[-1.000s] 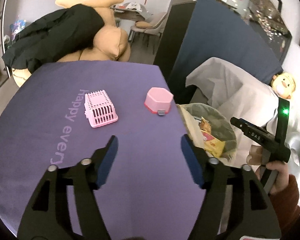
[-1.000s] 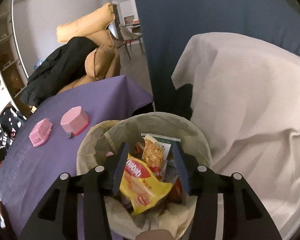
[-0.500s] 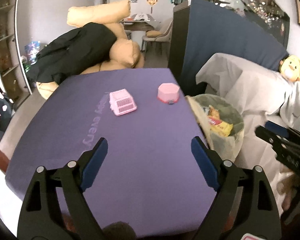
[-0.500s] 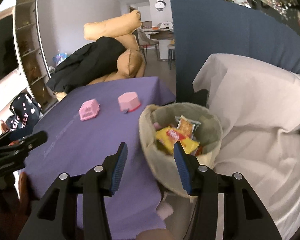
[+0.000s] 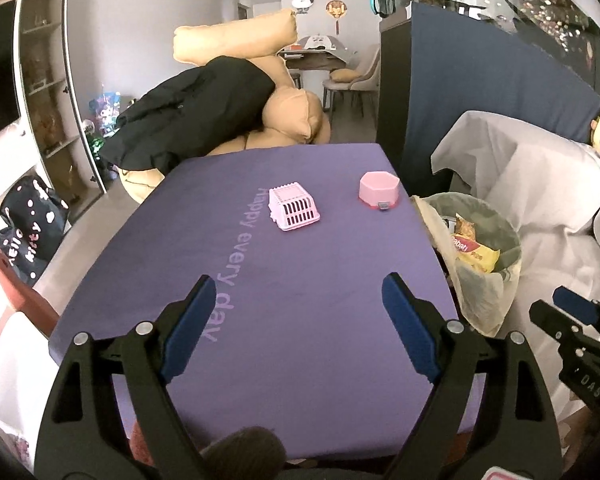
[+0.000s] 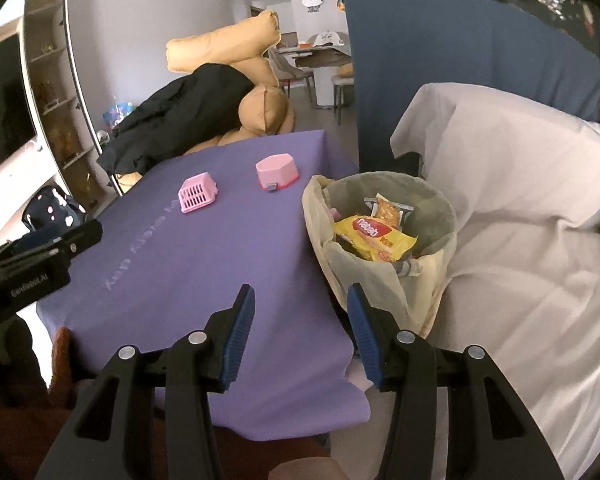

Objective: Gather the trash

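A trash bin [image 6: 440, 208] lined with a pale bag stands right of the purple table [image 6: 204, 256]. It holds a yellow snack packet [image 6: 372, 238] and an orange wrapper [image 6: 388, 210]. The bin also shows in the left wrist view [image 5: 508, 240]. My left gripper [image 5: 296, 300] is open and empty over the table's near half. My right gripper [image 6: 298, 308] is open and empty, held back from the bin at the table's near right corner.
A pink slatted basket [image 5: 294, 208] and a pink hexagonal box [image 5: 379, 191] lie on the table's far part. A grey-covered sofa [image 6: 520, 220] is right of the bin. Tan cushions with a black coat [image 5: 204, 108] lie beyond the table.
Both grippers have pulled back and up from the table and bin. The right gripper left the bin, where the snack packets stay. Both remain open.
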A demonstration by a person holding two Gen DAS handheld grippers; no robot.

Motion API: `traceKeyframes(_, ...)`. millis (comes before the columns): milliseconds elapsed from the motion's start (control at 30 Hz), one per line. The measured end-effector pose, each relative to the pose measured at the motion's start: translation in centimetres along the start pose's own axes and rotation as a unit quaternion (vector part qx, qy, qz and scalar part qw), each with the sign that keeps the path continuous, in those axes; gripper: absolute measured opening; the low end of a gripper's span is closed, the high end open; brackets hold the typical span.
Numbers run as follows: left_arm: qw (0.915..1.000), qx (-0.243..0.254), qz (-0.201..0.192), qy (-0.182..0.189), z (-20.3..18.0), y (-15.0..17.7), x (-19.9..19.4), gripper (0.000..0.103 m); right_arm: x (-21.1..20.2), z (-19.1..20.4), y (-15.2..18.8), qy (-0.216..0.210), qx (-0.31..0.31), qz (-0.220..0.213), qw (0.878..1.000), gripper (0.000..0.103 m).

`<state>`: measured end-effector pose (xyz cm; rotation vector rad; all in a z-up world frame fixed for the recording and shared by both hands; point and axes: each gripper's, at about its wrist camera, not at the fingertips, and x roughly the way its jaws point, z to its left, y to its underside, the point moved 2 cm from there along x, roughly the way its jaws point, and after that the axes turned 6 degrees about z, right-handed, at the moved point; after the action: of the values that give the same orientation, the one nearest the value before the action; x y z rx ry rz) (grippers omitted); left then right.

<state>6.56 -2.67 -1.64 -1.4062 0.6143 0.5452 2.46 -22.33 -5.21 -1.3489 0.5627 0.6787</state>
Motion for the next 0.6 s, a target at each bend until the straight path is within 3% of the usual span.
traceKeyframes(600,1.0000,-0.002,-0.005,0.004,0.09,-0.15,-0.33,0.081,-0.37,-0.44,-0.92,0.006,0.003,-0.013,1.000,0.046)
